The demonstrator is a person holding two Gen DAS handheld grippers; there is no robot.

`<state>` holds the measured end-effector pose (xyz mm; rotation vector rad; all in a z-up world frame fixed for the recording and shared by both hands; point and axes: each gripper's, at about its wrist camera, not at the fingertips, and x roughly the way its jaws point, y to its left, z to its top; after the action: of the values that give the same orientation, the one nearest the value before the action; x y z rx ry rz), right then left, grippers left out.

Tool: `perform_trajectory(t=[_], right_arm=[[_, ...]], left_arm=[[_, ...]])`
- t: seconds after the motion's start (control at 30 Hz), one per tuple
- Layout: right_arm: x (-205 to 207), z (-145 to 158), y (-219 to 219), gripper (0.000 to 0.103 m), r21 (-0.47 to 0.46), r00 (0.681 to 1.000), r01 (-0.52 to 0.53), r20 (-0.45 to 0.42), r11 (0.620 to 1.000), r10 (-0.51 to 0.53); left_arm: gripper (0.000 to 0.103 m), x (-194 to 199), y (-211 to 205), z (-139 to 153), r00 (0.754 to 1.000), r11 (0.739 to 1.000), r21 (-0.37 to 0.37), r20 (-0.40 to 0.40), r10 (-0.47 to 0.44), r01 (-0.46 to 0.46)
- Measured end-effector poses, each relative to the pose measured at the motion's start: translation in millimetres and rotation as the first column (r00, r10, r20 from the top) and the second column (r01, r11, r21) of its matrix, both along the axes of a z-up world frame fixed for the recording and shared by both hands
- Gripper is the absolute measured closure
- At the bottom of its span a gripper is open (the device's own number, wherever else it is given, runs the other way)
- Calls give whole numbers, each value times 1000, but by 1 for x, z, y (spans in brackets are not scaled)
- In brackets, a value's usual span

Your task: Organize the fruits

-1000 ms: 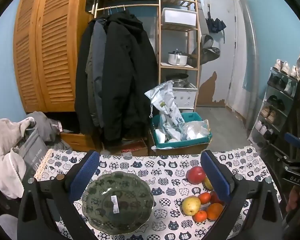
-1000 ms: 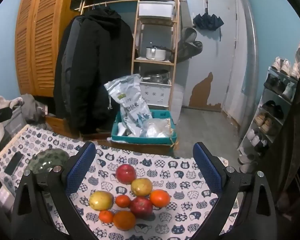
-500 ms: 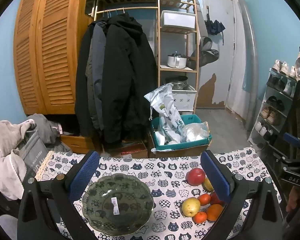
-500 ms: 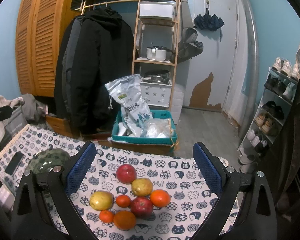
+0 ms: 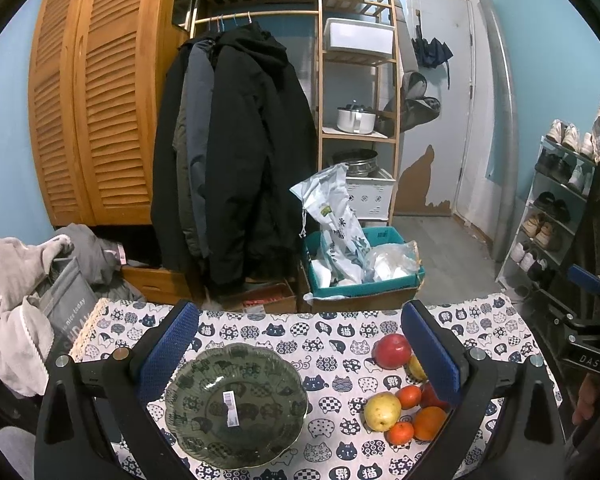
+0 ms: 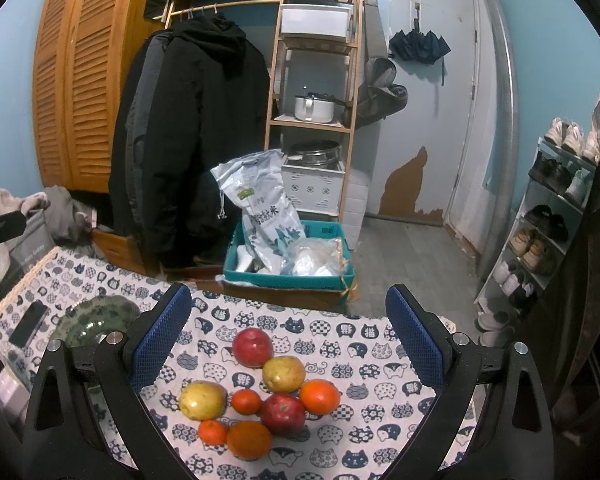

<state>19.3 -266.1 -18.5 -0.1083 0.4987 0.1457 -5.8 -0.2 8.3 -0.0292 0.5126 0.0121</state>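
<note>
A green glass bowl point(image 5: 236, 404) with a white sticker sits empty on the cat-print tablecloth point(image 5: 300, 336); my open, empty left gripper point(image 5: 300, 344) hovers above it. To its right lies a cluster of fruit: a red apple point(image 5: 392, 351), a yellow pear point(image 5: 382, 411), several oranges point(image 5: 430, 422). In the right wrist view my open, empty right gripper point(image 6: 288, 328) hovers over the same cluster: red apples point(image 6: 253, 347) point(image 6: 283, 414), yellow pears point(image 6: 202, 400) point(image 6: 284, 374), oranges point(image 6: 319, 396). The bowl point(image 6: 96, 320) lies at the left.
A dark phone point(image 6: 29, 323) lies on the cloth left of the bowl. Beyond the table's far edge stand a teal crate with bags point(image 6: 288, 256), hanging coats point(image 5: 236, 152), a wooden shelf point(image 5: 356, 80) and a shoe rack point(image 5: 556, 208). Clothes are piled at the left point(image 5: 16, 304).
Both grippers have risen and tilted slightly; the view shifted a little. Nothing on the table has moved.
</note>
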Motion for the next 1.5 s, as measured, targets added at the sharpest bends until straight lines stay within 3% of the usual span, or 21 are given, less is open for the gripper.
perform_trajectory(t=[1.5], right_arm=[[-1, 1, 2, 7, -4, 1000, -1, 3, 1000, 1]], left_arm=[[1, -3, -9, -3, 1000, 1000, -17, -11, -20, 20]])
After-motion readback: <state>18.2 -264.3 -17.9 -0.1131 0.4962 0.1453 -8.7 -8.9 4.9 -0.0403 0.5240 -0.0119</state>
